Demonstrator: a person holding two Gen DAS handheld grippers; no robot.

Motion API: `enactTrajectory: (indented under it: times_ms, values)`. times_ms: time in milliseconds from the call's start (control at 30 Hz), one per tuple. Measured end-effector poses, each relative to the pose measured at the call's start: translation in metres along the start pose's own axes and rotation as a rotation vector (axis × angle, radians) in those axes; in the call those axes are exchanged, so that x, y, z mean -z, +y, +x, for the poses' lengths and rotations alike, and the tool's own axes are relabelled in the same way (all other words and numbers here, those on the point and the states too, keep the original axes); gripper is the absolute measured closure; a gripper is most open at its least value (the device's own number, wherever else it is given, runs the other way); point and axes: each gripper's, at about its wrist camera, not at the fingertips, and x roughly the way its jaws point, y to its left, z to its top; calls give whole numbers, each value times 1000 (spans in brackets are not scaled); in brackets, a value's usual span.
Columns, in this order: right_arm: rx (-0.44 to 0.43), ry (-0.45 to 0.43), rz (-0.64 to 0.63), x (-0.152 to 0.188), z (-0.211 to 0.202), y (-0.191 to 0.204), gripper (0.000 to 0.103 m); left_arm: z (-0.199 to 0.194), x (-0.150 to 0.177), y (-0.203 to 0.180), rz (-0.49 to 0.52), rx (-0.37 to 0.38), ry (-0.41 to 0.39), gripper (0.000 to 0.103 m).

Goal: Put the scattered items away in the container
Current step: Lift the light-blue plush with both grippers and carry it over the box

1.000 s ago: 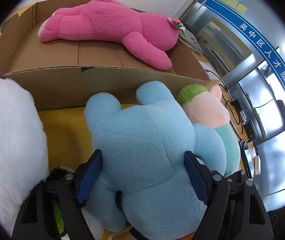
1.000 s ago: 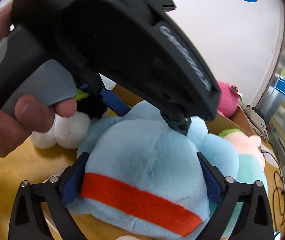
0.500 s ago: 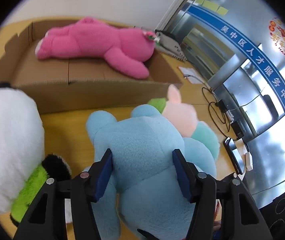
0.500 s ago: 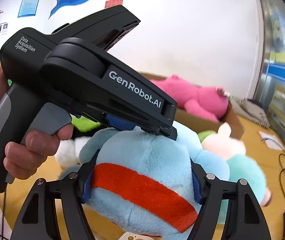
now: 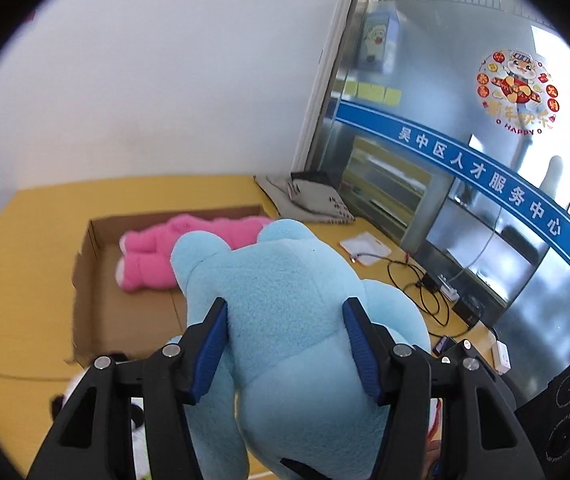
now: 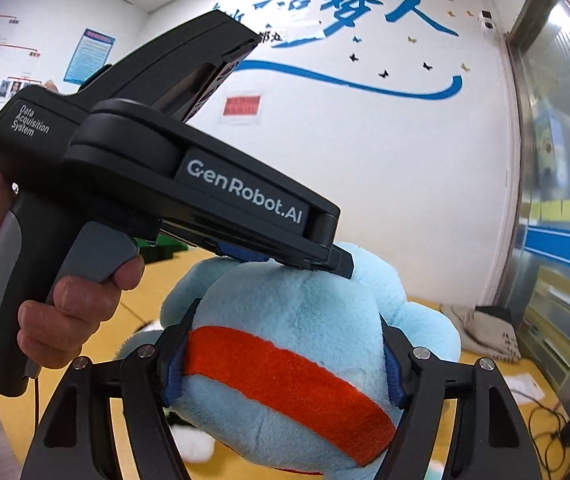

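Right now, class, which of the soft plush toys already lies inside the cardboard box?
The pink plush toy, lying in the shallow cardboard box. The light blue plush toy is clamped by both grippers instead.
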Motion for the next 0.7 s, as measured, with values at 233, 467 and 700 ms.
enactTrajectory:
  times_ms: [233, 467, 700]
  values:
    - [-40, -40, 9, -45, 59, -3, 24, 2, -48, 37, 22, -56, -39, 47]
    - [-107, 35, 54, -60, 163, -8, 23, 50, -81, 107, 4, -89, 11, 55]
    - [-240, 279, 169, -4, 283, -1, 24, 158, -55, 179, -57, 38, 277, 100]
